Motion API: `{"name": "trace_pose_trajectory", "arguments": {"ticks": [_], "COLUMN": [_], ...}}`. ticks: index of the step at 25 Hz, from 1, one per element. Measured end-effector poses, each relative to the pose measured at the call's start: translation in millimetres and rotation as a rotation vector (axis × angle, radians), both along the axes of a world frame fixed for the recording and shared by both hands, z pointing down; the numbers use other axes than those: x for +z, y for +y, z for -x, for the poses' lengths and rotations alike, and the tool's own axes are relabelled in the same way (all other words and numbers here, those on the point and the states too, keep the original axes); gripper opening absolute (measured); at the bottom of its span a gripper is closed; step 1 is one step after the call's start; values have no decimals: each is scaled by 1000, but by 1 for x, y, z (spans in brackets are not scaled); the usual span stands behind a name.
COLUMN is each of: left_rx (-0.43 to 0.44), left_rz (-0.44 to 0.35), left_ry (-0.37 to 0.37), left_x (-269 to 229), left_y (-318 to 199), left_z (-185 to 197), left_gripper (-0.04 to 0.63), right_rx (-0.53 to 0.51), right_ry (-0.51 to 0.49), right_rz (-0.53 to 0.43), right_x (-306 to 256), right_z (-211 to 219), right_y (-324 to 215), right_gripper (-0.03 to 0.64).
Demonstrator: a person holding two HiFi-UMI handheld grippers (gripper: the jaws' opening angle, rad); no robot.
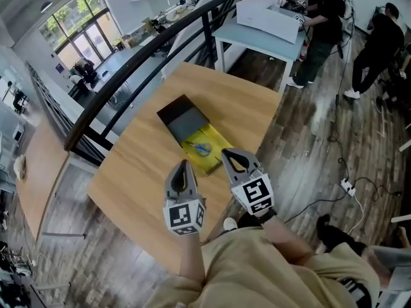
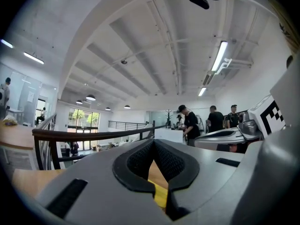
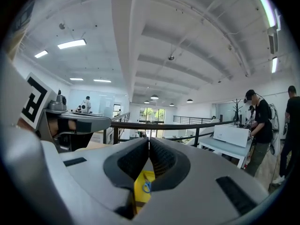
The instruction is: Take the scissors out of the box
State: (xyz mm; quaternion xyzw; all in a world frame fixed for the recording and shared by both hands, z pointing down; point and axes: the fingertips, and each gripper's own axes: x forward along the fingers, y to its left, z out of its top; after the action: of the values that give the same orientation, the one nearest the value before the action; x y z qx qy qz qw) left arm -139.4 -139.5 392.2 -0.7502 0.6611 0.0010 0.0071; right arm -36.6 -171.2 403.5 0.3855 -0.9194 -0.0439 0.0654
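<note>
Left gripper (image 1: 183,166) and right gripper (image 1: 228,153) both pinched closed, holding nothing. Blue-handled scissors (image 1: 201,149) lying in yellow box (image 1: 218,141) on desk (image 1: 141,165), near right gripper tip.

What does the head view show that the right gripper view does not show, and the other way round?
Only the head view shows the whole wooden table and the black lid of the yellow box. Only the right gripper view shows the ceiling lights and the right gripper close up, jaws shut and empty. Both show that box, the blue-handled scissors lying in it, and the railing.
</note>
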Motion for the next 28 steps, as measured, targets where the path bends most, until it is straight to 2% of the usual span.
{"name": "trace_pose_trajectory", "arguments": {"ticks": [3,8,20,28], "left_rx": [1,11,-105,-157], "left_rz": [27,67,182,269], "left_ry": [28,36,106,118], "left_x": [16,38,93,139], "left_y": [-14,-35,-97,-137], "left_z": [9,17,68,82], "left_gripper": [9,9,9,9], "right_rx": [-25,-40,-164,-260], "right_ry": [52,100,314,470], "right_rz": [45,121,339,514], "right_x": [19,48,150,242], "right_z": [14,31,83,106], "right_y": [-9,-37,-120,-155], "right_gripper": [15,15,15,17]}}
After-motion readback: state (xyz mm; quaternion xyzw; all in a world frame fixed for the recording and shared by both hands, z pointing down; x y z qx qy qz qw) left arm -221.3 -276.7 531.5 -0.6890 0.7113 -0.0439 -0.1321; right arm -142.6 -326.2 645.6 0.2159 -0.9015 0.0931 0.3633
